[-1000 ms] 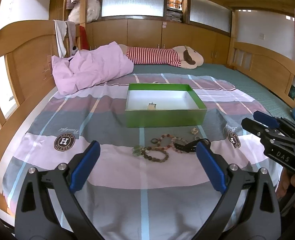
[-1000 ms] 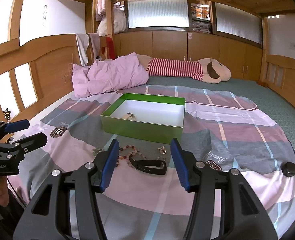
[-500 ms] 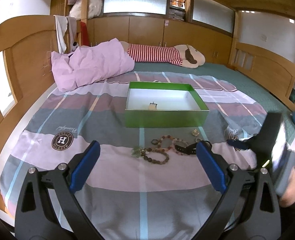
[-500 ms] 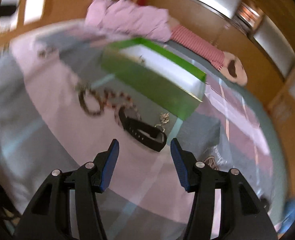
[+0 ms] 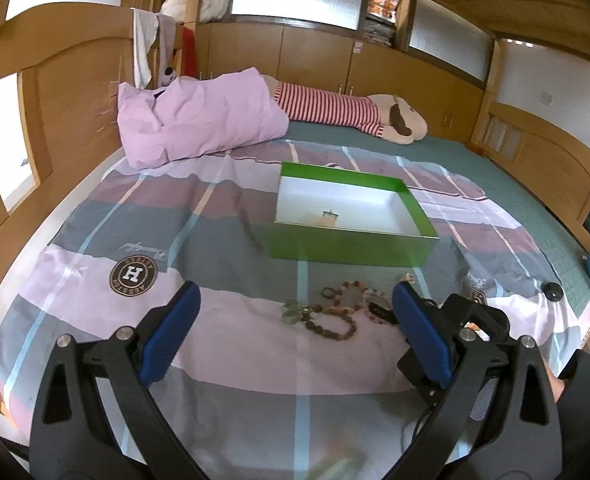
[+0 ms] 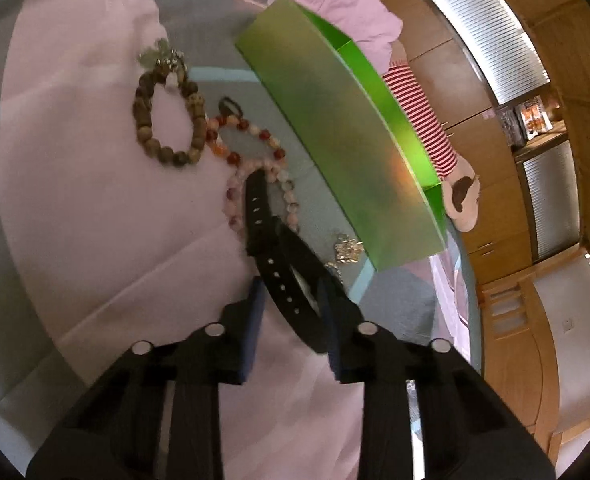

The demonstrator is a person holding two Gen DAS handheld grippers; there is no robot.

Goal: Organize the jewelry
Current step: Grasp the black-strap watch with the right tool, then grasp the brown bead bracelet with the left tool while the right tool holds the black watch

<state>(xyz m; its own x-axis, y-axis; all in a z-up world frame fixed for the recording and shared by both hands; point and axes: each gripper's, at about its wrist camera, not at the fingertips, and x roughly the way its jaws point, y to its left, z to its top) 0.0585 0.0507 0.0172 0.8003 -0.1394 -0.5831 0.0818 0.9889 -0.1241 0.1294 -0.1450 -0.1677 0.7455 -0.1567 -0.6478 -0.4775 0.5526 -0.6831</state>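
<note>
Right claw [image 6: 291, 300]: narrowed, fingers straddling the black watch strap [image 6: 273, 252]; contact with the pads cannot be confirmed. The strap lies on the bed cover [image 6: 75, 184], its far end overlapping a pink bead bracelet [image 6: 235, 196]. A brown bead bracelet [image 6: 167, 120] and a red-orange bead strand [image 6: 251, 132] lie beyond it. A small gold trinket [image 6: 349, 250] sits between the strap and the green box [image 6: 335, 136], just beside the box wall. Left claw [image 5: 295, 332]: spread wide, holding nothing, above the cover short of the jewelry. One small item [image 5: 329, 216] lies inside the box.

Left gripper [image 5: 295, 312] jaws spread wide; right gripper [image 6: 291, 304] jaws narrowed, tilted down.
</note>
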